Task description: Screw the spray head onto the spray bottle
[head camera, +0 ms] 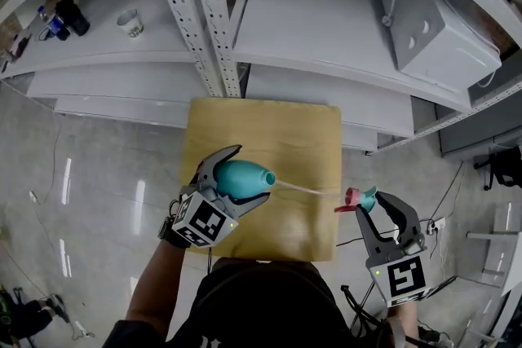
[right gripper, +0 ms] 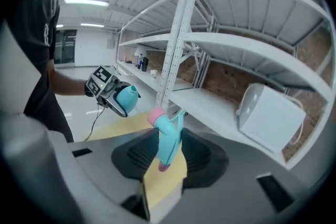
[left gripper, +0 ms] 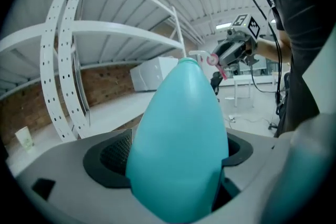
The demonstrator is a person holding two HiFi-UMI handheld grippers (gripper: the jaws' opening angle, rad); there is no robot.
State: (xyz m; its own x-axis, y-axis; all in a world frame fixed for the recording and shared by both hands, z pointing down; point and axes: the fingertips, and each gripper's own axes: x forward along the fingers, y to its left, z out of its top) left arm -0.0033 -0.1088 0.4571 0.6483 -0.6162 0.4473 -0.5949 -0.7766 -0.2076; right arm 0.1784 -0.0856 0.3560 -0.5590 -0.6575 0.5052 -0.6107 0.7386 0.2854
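Observation:
My left gripper [head camera: 247,175] is shut on a teal spray bottle [head camera: 243,178], which lies tilted with its open neck toward the right, above a small wooden table [head camera: 285,134]. That bottle [left gripper: 178,139] fills the left gripper view between the pads. Off the table's right edge, my right gripper [head camera: 369,204] is shut on the teal spray head [head camera: 364,198] with its pink nozzle. A thin white tube [head camera: 306,188] runs from the head toward the bottle's neck; whether its end is inside I cannot tell. In the right gripper view the spray head [right gripper: 168,136] stands upright between the pads.
White metal shelving [head camera: 212,12] stands behind the table. It carries a paper cup [head camera: 130,23], dark bottles [head camera: 65,16] and a white box [head camera: 432,28]. Grey glossy floor surrounds the table, with cables [head camera: 444,200] at the right.

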